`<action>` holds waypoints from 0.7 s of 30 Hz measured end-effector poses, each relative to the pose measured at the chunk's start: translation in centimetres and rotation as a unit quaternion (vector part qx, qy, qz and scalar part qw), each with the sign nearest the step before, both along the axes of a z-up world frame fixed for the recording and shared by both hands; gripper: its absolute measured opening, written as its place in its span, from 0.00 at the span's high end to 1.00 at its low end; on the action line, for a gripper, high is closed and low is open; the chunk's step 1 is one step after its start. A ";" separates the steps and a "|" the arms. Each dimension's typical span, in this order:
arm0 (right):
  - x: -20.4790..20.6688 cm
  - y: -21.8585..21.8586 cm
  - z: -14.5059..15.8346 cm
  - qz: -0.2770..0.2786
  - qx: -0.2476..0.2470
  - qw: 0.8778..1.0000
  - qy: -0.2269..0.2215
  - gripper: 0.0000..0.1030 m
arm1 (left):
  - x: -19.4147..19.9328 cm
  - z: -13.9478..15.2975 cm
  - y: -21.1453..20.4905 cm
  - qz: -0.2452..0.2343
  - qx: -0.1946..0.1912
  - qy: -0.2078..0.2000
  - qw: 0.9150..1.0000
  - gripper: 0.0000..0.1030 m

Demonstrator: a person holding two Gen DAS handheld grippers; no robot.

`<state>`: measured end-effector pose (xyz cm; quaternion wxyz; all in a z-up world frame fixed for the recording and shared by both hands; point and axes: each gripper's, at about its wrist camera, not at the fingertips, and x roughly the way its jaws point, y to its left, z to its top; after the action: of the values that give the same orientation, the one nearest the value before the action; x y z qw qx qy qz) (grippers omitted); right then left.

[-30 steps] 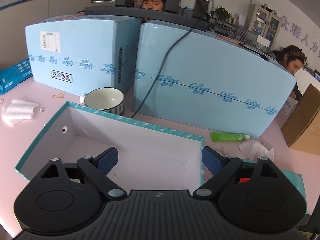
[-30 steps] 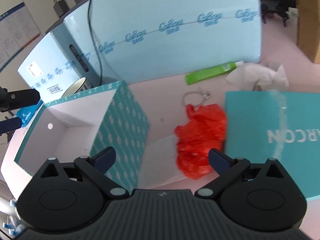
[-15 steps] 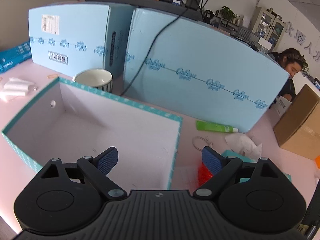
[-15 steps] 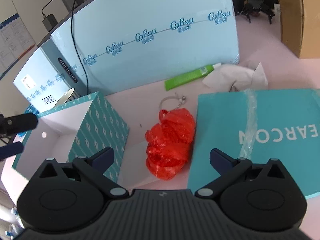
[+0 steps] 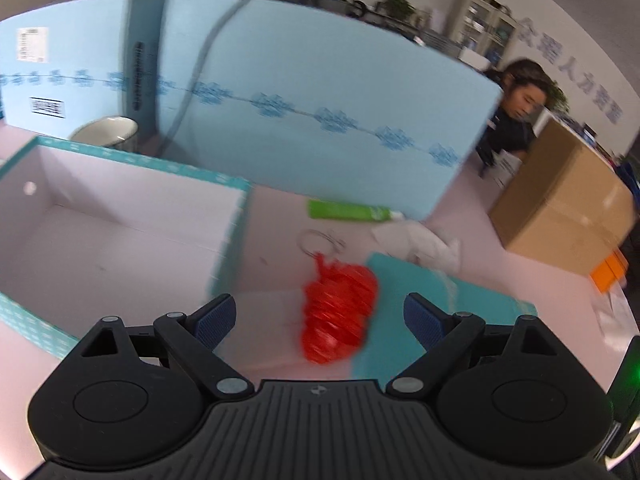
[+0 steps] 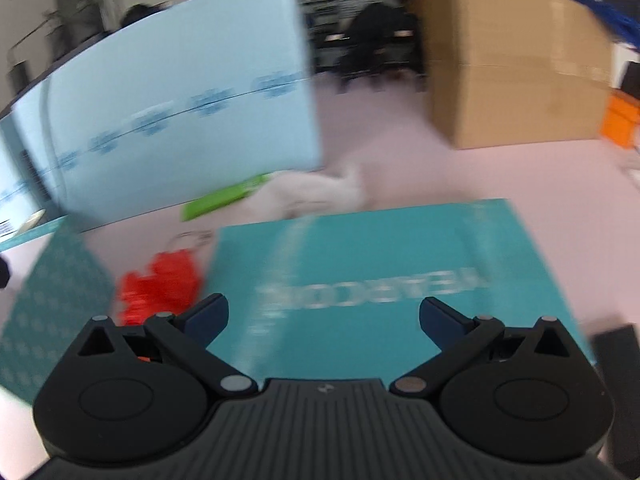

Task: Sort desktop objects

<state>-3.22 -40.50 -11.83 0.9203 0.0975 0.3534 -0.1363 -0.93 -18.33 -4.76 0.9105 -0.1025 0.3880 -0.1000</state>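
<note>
A crumpled red plastic bag (image 5: 338, 312) lies on the pink desk between the open teal box (image 5: 120, 216) and the flat teal lid (image 5: 440, 300). My left gripper (image 5: 320, 318) hangs open just in front of the bag, which shows in the gap between its fingers without touching them. My right gripper (image 6: 323, 318) is open too, over the teal lid (image 6: 380, 276), with the red bag (image 6: 160, 288) off to its left. A green tube (image 5: 346, 211), a metal key ring (image 5: 320, 240) and crumpled white tissue (image 5: 420, 242) lie farther back.
Tall light-blue boxes (image 5: 320, 112) wall off the back of the desk. A white cup (image 5: 108, 132) stands behind the teal box. A brown carton (image 5: 568, 208) and a small orange box (image 5: 608, 272) sit to the right. A person sits behind the carton.
My left gripper swung right from above the teal box until the red bag came between its fingers. My right gripper swung right off the bag and over the teal lid. Both views are blurred.
</note>
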 end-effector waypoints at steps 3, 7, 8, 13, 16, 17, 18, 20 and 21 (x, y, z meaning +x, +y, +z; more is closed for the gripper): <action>-1.5 -2.8 0.1 -0.036 -0.009 0.999 -0.009 0.00 | -0.3 -1.1 -2.0 -0.018 -0.009 0.007 1.000 0.13; -2.9 -6.2 -0.6 -0.073 -0.011 0.997 -0.014 0.00 | -0.3 -2.6 -5.3 -0.043 -0.022 -0.007 0.999 0.13; -3.1 -6.8 -0.6 -0.080 -0.013 0.997 -0.012 0.00 | -0.3 -2.9 -6.3 -0.051 -0.018 -0.013 0.998 0.13; -3.7 -8.8 -1.0 -0.088 -0.025 0.996 -0.008 0.00 | 0.7 -5.4 -12.2 -0.100 0.027 -0.015 0.995 0.13; -3.9 -9.5 -1.0 -0.089 -0.030 0.996 -0.008 0.00 | 1.4 -7.1 -15.3 -0.116 0.053 -0.005 0.992 0.13; -3.9 -9.9 -1.0 -0.089 -0.029 0.996 -0.008 0.00 | 1.5 -7.5 -15.9 -0.114 0.058 -0.005 0.992 0.13; -3.7 -10.2 -1.1 -0.089 -0.029 0.996 -0.005 0.00 | 1.6 -7.8 -16.6 -0.112 0.063 -0.004 0.992 0.13; -3.5 -10.7 -1.4 -0.090 -0.030 0.995 0.004 0.00 | 1.7 -8.3 -17.4 -0.109 0.058 -0.002 0.992 0.13; -3.5 -11.0 -1.5 -0.092 -0.030 0.995 0.008 0.00 | 2.0 -8.5 -17.7 -0.109 0.056 0.007 0.992 0.13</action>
<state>-6.70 -51.50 -13.33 0.9036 0.1012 0.3457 -0.2317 1.05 -35.98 -13.24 0.8958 -0.0092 0.4080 -0.1759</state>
